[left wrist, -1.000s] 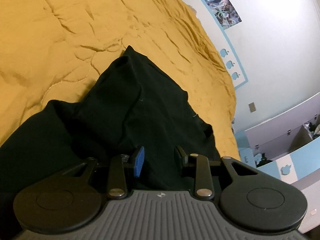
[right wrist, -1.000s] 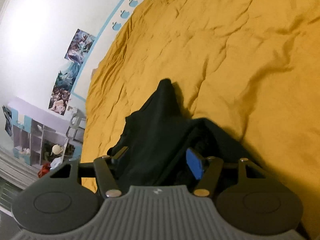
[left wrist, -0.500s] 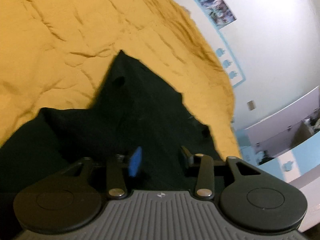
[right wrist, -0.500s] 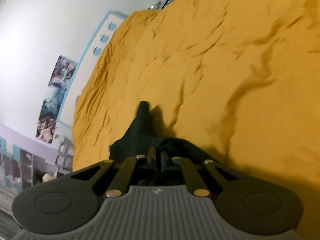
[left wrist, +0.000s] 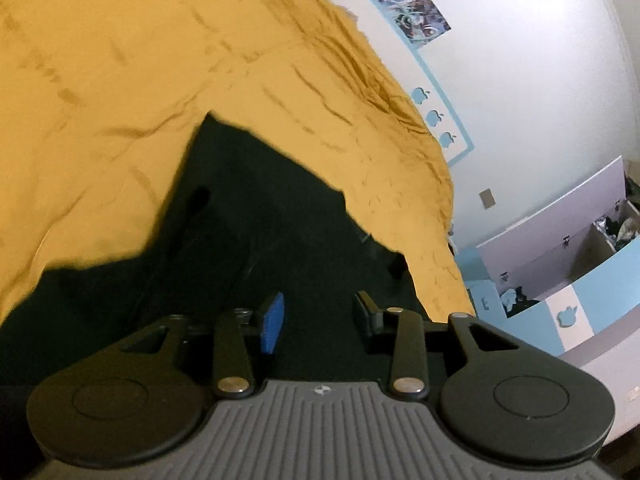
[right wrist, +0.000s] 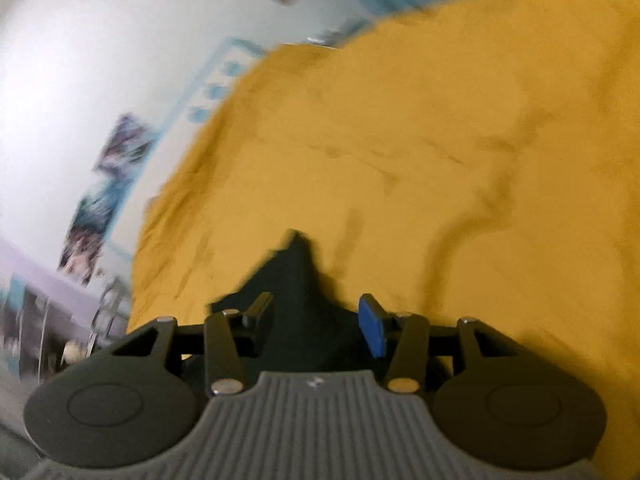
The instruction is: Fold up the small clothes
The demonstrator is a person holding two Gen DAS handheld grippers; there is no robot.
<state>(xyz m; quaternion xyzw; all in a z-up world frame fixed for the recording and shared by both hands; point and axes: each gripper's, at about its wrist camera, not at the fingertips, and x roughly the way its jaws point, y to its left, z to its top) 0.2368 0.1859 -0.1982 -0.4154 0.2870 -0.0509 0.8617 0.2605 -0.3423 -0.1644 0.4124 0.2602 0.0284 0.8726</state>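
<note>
The black garment (left wrist: 256,240) lies on the mustard-yellow bedspread (left wrist: 120,80), at the near side of the bed. In the left wrist view it spreads wide and reaches under the camera. In the right wrist view only a dark peak of it (right wrist: 298,280) rises between the fingers.

The left tongs (left wrist: 320,316) stand part-spread and have just been closing a little. Black cloth fills the gap between them, but neither pad visibly presses on it. The right tongs (right wrist: 316,316) are likewise apart and have just been opening. The cloth stands between them, clear of both pads.

The chief risk is a missed or uneven pick-up. With neither pair of tongs clamped, one side may catch while the other slips, dragging the garment askew. The cloth is black on black, so layers and hems are hard to tell apart. A closing pinch could therefore take one ply only, or gather several. The soft, rumpled bedspread could also be nipped together with the garment. The right view is smeared by motion, so aim on that side is likely the less sure.
</note>
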